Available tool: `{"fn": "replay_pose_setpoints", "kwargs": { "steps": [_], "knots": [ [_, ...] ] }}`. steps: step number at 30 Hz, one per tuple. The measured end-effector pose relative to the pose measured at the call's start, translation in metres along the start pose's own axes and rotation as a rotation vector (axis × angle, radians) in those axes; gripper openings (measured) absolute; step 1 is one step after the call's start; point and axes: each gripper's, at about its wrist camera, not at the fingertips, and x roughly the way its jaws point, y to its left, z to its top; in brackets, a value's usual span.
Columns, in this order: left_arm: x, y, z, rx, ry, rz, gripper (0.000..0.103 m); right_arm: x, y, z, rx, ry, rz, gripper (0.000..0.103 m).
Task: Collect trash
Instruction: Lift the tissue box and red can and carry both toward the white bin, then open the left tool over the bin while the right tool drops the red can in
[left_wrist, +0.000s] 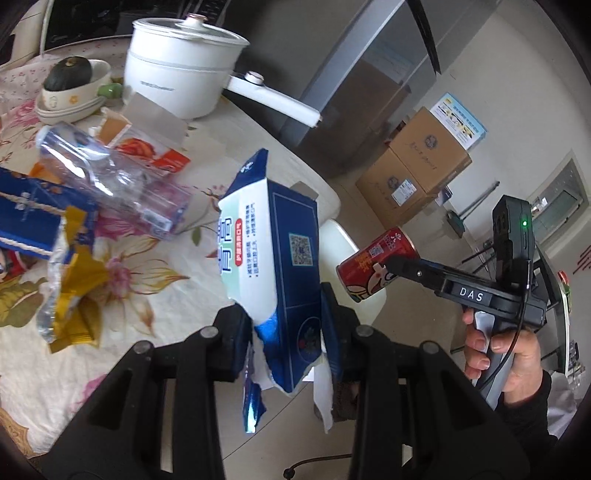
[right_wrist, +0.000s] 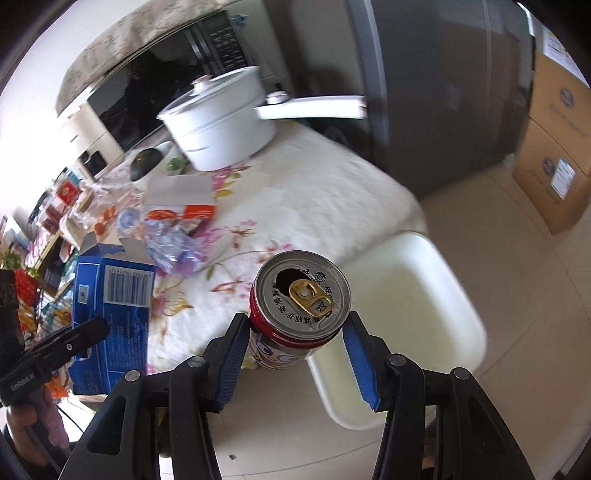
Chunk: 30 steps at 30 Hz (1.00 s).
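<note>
Left gripper (left_wrist: 284, 332) fingers clamp the torn blue box (left_wrist: 269, 251), right gripper (right_wrist: 295, 354) fingers clamp the opened red can (right_wrist: 299, 317), both held off the bench (right_wrist: 332, 199) edge near the white bin (right_wrist: 406, 295), presumably for dropping.

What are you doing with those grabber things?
A person is clearing trash off a table with a gripper in each hand. The left gripper is clamped on a torn blue and white box. The right gripper holds an opened red drink can. Both are lifted near the table's edge, above a white chair. A crushed plastic bottle, a gold wrapper and an orange carton are not yet picked up from the flowered tablecloth.
</note>
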Motion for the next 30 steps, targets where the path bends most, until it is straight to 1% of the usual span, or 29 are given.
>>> {"fn": "replay_pose_setpoints", "kwargs": {
  "steps": [6,11,14,17,21,23,24,25,27,30],
  "knots": [
    [0.065,-0.039,-0.002,0.054,0.075,-0.043,0.036,-0.005,-0.061,-0.016,0.066,0.018,-0.071,0.054],
    [0.116,-0.063,-0.002,0.089,0.1,-0.072,0.036,-0.003,-0.108,-0.028,0.123,0.039,-0.126,0.054],
    [0.139,-0.07,-0.001,0.106,0.11,-0.068,0.036,0.003,-0.129,-0.033,0.137,0.061,-0.155,0.054],
    [0.158,-0.069,-0.002,0.109,0.114,-0.05,0.037,0.011,-0.145,-0.035,0.146,0.083,-0.174,0.054],
    [0.177,-0.063,-0.005,0.113,0.114,-0.012,0.037,0.018,-0.153,-0.034,0.144,0.098,-0.188,0.054],
    [0.183,-0.062,-0.006,0.126,0.111,0.014,0.042,0.02,-0.153,-0.032,0.142,0.101,-0.191,0.054],
    [0.184,-0.061,-0.005,0.134,0.102,0.044,0.051,0.02,-0.153,-0.032,0.14,0.102,-0.192,0.054],
    [0.185,-0.061,-0.005,0.136,0.1,0.061,0.063,0.02,-0.155,-0.031,0.139,0.101,-0.194,0.054],
    [0.181,-0.057,-0.005,0.133,0.088,0.102,0.074,0.021,-0.156,-0.029,0.135,0.099,-0.2,0.054],
    [0.173,-0.051,-0.004,0.124,0.091,0.123,0.078,0.022,-0.155,-0.029,0.132,0.1,-0.211,0.054]
  ]
}}
